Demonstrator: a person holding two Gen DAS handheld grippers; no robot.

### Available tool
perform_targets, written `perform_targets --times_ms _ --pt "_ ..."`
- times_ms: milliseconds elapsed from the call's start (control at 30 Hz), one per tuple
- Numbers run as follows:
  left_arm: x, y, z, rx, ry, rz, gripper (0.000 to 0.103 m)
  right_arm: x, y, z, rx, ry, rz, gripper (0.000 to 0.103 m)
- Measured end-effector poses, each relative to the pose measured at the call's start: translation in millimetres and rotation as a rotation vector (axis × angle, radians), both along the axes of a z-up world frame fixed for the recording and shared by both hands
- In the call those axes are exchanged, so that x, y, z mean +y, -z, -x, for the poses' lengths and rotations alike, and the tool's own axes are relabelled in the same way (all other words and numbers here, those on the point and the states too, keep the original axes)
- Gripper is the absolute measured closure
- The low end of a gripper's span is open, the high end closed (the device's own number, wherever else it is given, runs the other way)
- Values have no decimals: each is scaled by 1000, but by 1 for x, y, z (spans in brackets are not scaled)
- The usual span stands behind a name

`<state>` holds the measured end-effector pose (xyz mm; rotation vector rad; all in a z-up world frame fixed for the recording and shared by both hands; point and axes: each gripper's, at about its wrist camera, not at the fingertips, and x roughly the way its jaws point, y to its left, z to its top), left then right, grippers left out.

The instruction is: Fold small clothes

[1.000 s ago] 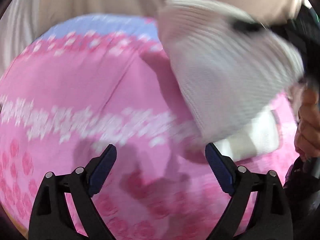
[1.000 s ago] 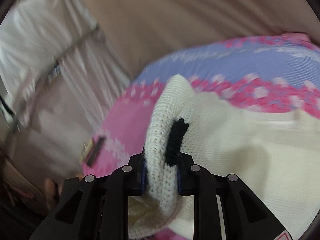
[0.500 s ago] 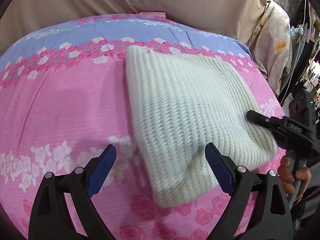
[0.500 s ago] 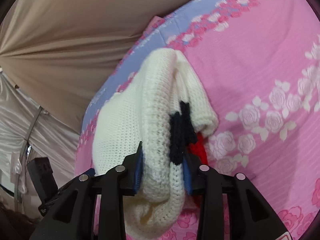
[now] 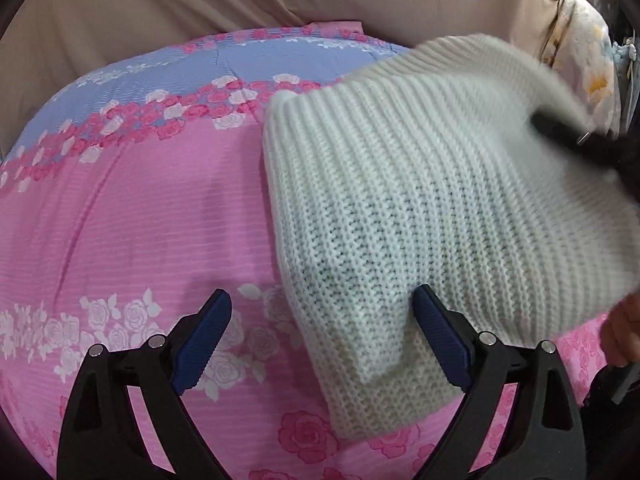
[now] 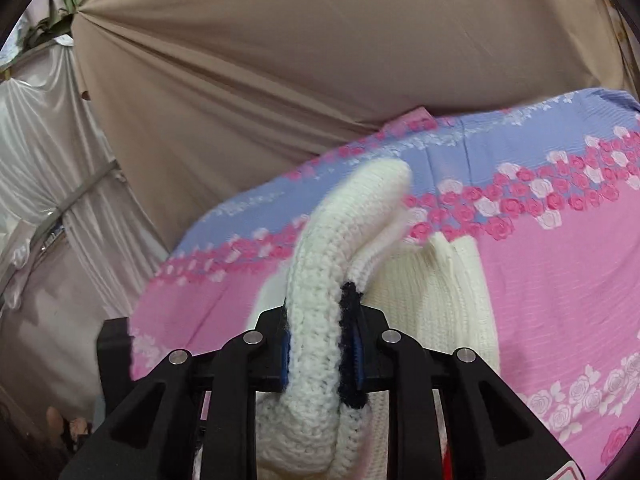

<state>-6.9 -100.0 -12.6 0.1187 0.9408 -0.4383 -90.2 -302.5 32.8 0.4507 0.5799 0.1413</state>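
Note:
A cream knitted garment with a black trim hangs over the pink flowered bed sheet. In the left wrist view its lower corner droops between my left fingers. My left gripper is open, with the right pad touching the knit. My right gripper is shut on a bunched fold of the garment at its black edge and holds it lifted above the sheet. The right gripper also shows blurred at the upper right of the left wrist view.
The sheet has a blue band with roses at the far side. A beige curtain hangs behind the bed. White drapes stand at the left. A flowered cloth hangs at the far right.
The right gripper has swung the garment up and toward the far side of the bed. The garment's lower corner has come closer to my left gripper, now between its fingers.

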Motion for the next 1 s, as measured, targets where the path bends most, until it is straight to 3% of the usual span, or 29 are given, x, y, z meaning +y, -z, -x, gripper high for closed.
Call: perform_targets --times_ms 67,100,167,300,367,433,500,533,600,700,800,833,900,1000 --pt "-2 7 -3 32 11 13 13 -15 42 -20 161 89 58 81" --pt "-2 9 -3 46 14 17 13 -24 65 -26 240 112 27 79" --pt "-4 7 0 26 15 0 13 -32 68 -11 190 115 -100 75" --pt "-3 -4 5 0 24 8 14 -17 28 35 130 167 27 66" --pt "-5 -3 7 8 42 1 14 -9 25 53 135 132 17 53" --pt "-8 5 9 20 64 -24 14 0 32 58 168 88 7 53" --pt "-9 15 10 39 77 -56 14 7 52 57 225 86 40 61" --pt "-7 17 12 50 82 -57 17 8 59 55 253 89 49 92" --pt "-4 15 15 52 99 -65 19 8 57 66 227 69 -22 91" --pt "2 21 16 52 100 -75 19 6 40 88 158 107 -10 92" --pt "2 26 14 68 92 -61 17 -5 84 71 281 160 36 96" --pt "2 22 16 61 94 -72 18 -8 91 72 246 147 -3 96" --pt "3 12 21 48 102 -83 18 -11 84 76 245 147 -37 94" --pt "9 -17 24 -2 107 -37 20 -7 53 85 199 174 -13 85"
